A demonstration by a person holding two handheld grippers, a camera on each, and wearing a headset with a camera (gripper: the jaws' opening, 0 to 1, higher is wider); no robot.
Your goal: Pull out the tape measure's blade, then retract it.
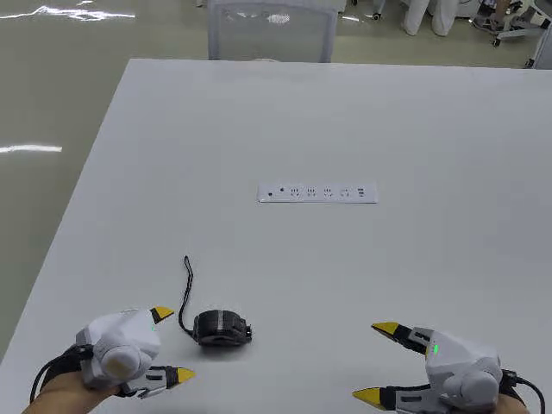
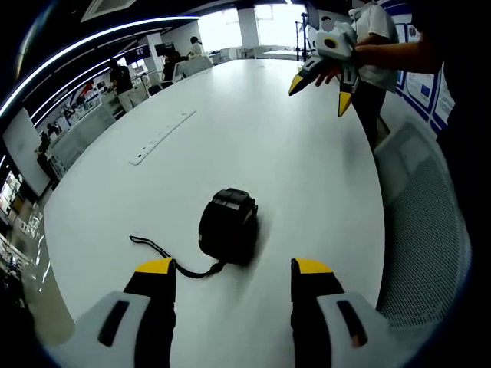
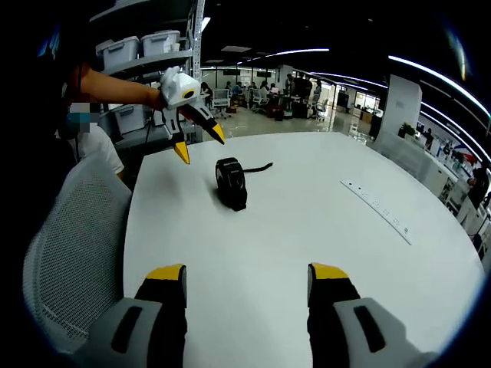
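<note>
An open-plan office: long white table (image 1: pixel 431 129) with inset socket strip (image 1: pixel 317 193), mesh chair (image 1: pixel 270 30), shelved bins (image 3: pixel 142 46).

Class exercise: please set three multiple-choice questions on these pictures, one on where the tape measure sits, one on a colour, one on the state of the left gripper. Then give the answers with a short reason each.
1. In the head view the tape measure lies:
A. close beside the left gripper
B. on the socket strip
C. at the table's far edge

2. The left gripper's jaw tips are:
A. red
B. yellow
C. green

3. The left gripper is:
A. shut on the tape measure
B. shut on the strap
C. open, touching nothing

Answers:
1 A, it sits just to the right of that gripper.
2 B, both tips show yellow.
3 C, its jaws stand apart with the tape measure ahead of them.
</note>
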